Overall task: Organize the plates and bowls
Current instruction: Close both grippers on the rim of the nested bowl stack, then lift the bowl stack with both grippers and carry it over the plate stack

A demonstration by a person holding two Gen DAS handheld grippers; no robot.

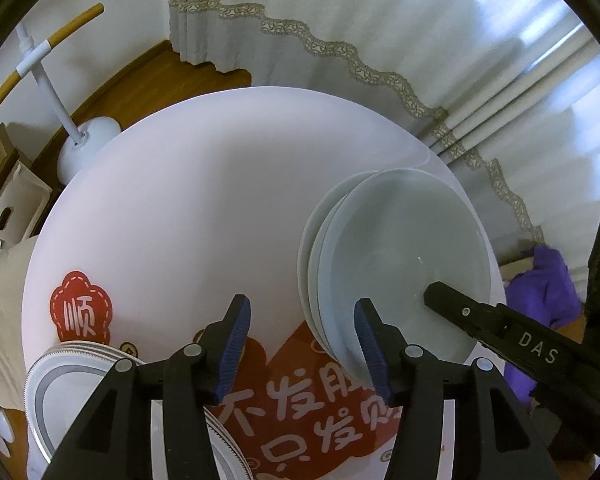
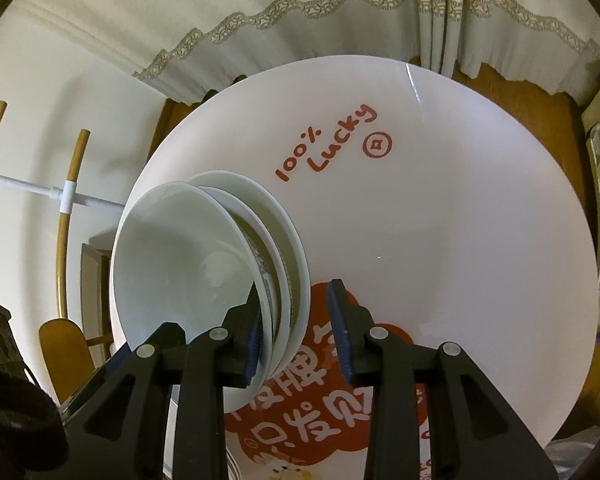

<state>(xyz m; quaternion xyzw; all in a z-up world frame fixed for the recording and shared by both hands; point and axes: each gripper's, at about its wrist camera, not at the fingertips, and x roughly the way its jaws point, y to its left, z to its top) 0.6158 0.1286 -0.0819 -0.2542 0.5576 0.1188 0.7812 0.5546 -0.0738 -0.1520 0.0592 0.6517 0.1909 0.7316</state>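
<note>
Glazed white ceramic bowls (image 2: 188, 264), stacked on the round white table (image 2: 460, 240): fragile, slippery, best pinched at the rim; right gripper (image 2: 296, 332) part-open astride it, left gripper (image 1: 300, 344) part-open, empty

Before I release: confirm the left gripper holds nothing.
Yes: the left gripper is open beside the bowl stack, with only table between its pads.
</note>
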